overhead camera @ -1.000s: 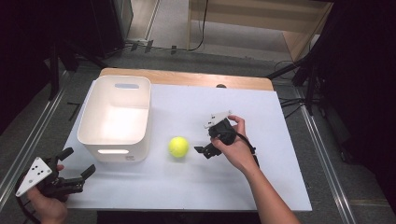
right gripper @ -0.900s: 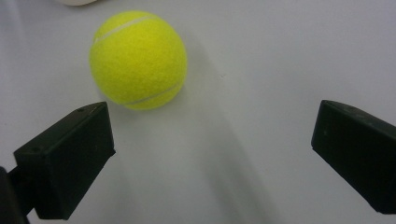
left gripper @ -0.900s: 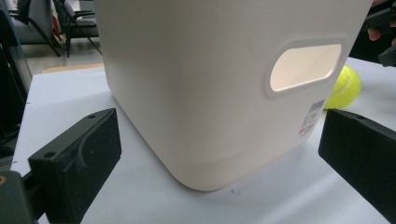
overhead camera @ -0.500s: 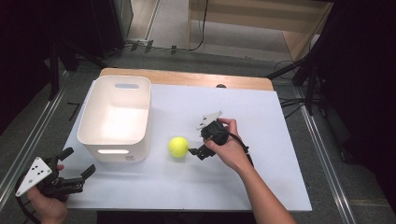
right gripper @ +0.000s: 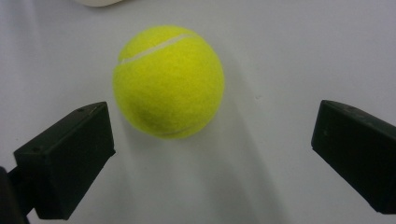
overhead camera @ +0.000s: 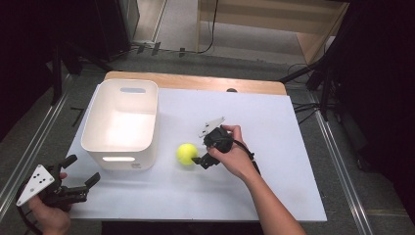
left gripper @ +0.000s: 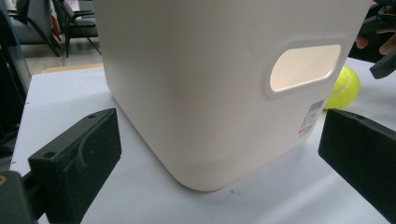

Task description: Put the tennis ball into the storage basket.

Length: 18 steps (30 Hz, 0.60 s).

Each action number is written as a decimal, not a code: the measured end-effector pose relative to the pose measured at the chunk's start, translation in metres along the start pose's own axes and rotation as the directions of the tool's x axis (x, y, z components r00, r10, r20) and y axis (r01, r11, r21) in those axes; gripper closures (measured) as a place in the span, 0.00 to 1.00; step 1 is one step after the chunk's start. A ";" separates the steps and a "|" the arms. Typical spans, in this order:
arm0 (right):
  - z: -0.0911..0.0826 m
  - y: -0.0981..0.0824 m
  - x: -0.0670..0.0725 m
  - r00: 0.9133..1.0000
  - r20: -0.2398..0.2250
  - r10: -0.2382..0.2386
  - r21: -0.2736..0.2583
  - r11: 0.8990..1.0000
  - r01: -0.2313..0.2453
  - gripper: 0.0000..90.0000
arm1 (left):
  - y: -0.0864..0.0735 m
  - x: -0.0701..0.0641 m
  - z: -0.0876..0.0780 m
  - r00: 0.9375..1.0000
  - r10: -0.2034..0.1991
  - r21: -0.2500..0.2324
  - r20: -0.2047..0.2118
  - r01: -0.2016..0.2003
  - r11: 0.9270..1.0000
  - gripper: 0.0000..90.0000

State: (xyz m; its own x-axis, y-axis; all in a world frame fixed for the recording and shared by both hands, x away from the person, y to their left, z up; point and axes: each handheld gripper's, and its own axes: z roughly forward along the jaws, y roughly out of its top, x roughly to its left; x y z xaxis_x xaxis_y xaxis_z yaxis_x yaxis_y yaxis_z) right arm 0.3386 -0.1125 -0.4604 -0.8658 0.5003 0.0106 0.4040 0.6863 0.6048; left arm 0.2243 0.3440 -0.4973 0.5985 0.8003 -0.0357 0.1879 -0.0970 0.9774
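Note:
A yellow tennis ball [overhead camera: 186, 154] lies on the white table [overhead camera: 274, 127], just right of a white plastic bin [overhead camera: 122, 122]. My right gripper [overhead camera: 199, 149] is open and close to the ball's right side, aimed at it. In the right gripper view the ball [right gripper: 168, 81] sits just ahead of the spread jaws, nearer the left one, with my right gripper [right gripper: 210, 154] not touching it. My left gripper [overhead camera: 80, 171] is open at the table's front left corner. It faces the bin [left gripper: 224, 88], with the ball [left gripper: 344, 87] peeking out behind it and my left gripper [left gripper: 224, 163] holding nothing.
The bin stands at the table's left side, with a handle slot [left gripper: 303, 67] in its near wall. A wooden strip [overhead camera: 195, 82] runs along the table's far edge. Metal rails [overhead camera: 342, 161] flank the table on the floor.
My right gripper has moved left and a little toward the front, closing in on the ball. The left gripper and the ball have stayed in place.

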 end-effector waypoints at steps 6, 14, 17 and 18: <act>0.005 0.003 0.003 1.000 -0.013 -0.013 0.014 1.000 0.013 0.00 | 0.000 0.000 0.000 1.000 -0.004 -0.002 -0.001 0.004 1.000 0.00; 0.011 0.006 0.005 0.999 -0.034 -0.012 0.018 1.000 0.012 0.00 | 0.000 0.000 0.000 1.000 -0.003 -0.001 -0.001 0.003 1.000 0.00; 0.015 0.007 0.008 0.999 -0.037 -0.011 0.033 0.999 0.012 0.00 | 0.000 0.000 0.000 1.000 -0.001 -0.002 0.000 0.001 1.000 0.00; 0.017 0.008 0.008 0.999 -0.040 -0.011 0.037 0.999 0.013 0.00 | 0.000 0.000 0.000 1.000 -0.001 -0.001 0.000 0.001 1.000 0.00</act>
State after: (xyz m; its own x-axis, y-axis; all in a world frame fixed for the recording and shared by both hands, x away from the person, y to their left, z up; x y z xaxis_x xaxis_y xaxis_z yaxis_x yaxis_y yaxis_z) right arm 0.3393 -0.0944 -0.4688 -0.8814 0.4709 0.0360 0.4035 0.7114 0.5754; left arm 0.2246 0.3440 -0.4973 0.5987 0.8002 -0.0367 0.1874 -0.0954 0.9776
